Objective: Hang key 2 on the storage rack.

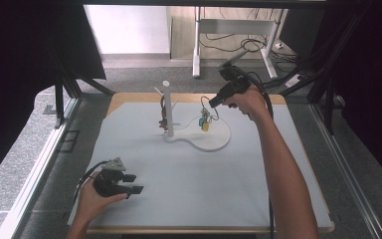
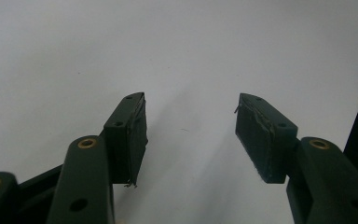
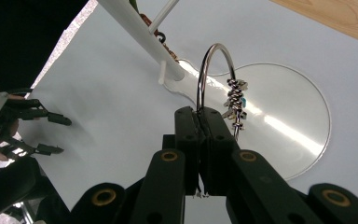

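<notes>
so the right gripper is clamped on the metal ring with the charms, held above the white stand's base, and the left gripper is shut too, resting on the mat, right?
Not quite: the left gripper is open, its jaws apart with nothing between them, as the left gripper view shows. The rest holds: the right gripper is clamped on the metal ring above the white stand.

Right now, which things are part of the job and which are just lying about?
In the job: key ring with charms, pinched in the right gripper; white peg stand on its base.
Just about: left gripper, open, on the white mat; desk legs behind.
</notes>
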Available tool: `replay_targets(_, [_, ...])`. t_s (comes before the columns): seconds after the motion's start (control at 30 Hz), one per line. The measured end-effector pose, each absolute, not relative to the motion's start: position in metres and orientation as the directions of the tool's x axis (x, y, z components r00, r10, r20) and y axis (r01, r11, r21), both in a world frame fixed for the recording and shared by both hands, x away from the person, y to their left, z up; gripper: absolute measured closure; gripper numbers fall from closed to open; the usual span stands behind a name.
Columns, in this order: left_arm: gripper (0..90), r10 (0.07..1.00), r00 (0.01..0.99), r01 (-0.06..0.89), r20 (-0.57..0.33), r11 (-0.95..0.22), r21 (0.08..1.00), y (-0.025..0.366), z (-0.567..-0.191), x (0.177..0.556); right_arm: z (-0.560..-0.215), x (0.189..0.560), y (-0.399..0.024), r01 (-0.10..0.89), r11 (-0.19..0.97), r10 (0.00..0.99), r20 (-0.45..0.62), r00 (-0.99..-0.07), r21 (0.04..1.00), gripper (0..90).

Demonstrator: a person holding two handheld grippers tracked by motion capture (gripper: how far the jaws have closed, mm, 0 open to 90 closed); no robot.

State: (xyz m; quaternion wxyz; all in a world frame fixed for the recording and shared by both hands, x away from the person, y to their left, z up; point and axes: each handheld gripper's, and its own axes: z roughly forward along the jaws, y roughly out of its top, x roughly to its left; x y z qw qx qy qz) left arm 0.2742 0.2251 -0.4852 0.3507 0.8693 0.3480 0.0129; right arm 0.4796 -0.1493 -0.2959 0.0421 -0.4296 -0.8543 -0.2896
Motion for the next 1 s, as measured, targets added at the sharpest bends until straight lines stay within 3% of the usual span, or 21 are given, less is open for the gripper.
replay_targets(1.0, [43.8,0.627,0.742,0.609,-0.238,-0.482,0.63,0.233,-0.487,0.275,-0.301,0.508,-0.123,0.749,0.462,0.705,0.316,-0.635,0.475,87.0])
